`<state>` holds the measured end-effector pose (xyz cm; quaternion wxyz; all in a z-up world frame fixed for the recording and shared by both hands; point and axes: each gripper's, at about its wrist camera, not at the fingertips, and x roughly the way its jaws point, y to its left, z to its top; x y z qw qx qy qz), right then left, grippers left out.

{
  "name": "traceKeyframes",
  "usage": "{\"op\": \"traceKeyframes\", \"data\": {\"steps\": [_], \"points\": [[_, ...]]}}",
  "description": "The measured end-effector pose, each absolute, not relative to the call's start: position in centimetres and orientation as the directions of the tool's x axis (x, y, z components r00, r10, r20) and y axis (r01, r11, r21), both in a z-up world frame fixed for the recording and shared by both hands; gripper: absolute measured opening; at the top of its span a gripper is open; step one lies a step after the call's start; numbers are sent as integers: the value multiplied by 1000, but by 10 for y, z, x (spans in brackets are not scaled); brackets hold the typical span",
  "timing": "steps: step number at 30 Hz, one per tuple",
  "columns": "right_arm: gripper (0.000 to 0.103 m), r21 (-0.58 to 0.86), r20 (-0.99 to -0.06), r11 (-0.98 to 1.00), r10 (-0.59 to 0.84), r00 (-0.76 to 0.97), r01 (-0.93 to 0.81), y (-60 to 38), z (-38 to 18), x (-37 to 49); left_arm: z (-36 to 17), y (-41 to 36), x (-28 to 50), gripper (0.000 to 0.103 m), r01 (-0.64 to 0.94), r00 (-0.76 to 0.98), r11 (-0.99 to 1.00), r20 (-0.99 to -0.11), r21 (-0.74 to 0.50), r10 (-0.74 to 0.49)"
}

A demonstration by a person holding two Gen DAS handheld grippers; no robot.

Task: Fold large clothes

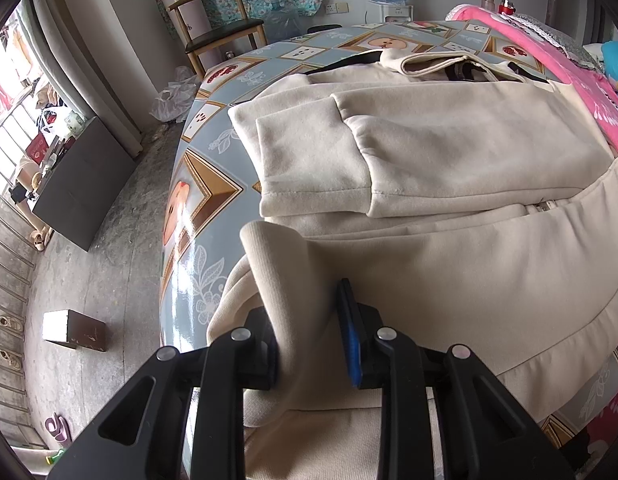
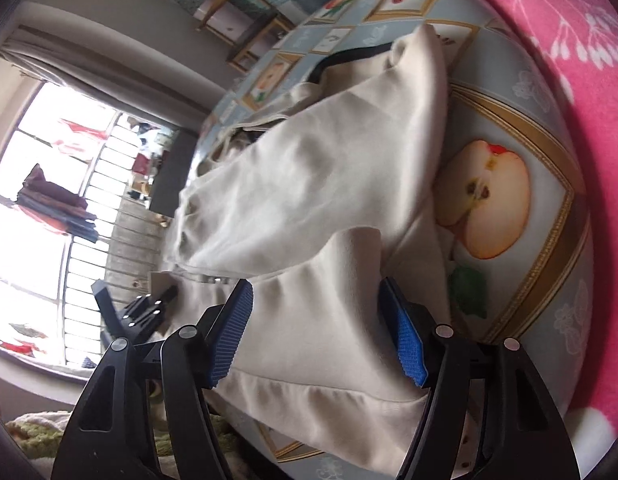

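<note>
**Cream jacket half folded on the fruit-print table**

The large cream fleece jacket lies spread across the glossy blue tablecloth with framed fruit pictures, one sleeve folded flat over the body. The left gripper has its black jaws with blue pads pressed against a raised fold of ribbed cream fabric near the jacket's hem, clamping it. In the right wrist view, the right gripper has its jaws spread wide, the blue ribbed pads on either side of a lifted hump of the jacket; the fabric sits between them without being pinched. A pink floral blanket borders the table. A wooden chair stands beyond the table's far edge.
</note>
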<state>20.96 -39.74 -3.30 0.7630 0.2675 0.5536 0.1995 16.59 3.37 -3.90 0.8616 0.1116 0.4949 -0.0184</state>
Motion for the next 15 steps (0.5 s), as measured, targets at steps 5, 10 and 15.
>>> {"op": "traceKeyframes", "data": {"steps": [5, 10, 15], "points": [[38, 503, -826, 864, 478, 299, 6, -388, -40, 210, -39, 34, 166, 24, 142, 509, 975, -857, 172, 77], [9, 278, -885, 958, 283, 370, -69, -357, -16, 193, -39, 34, 166, 24, 142, 511, 974, -856, 174, 78], [8, 53, -878, 987, 118, 463, -151, -319, -4, 174, -39, 34, 166, 24, 143, 510, 974, -857, 173, 77]]}}
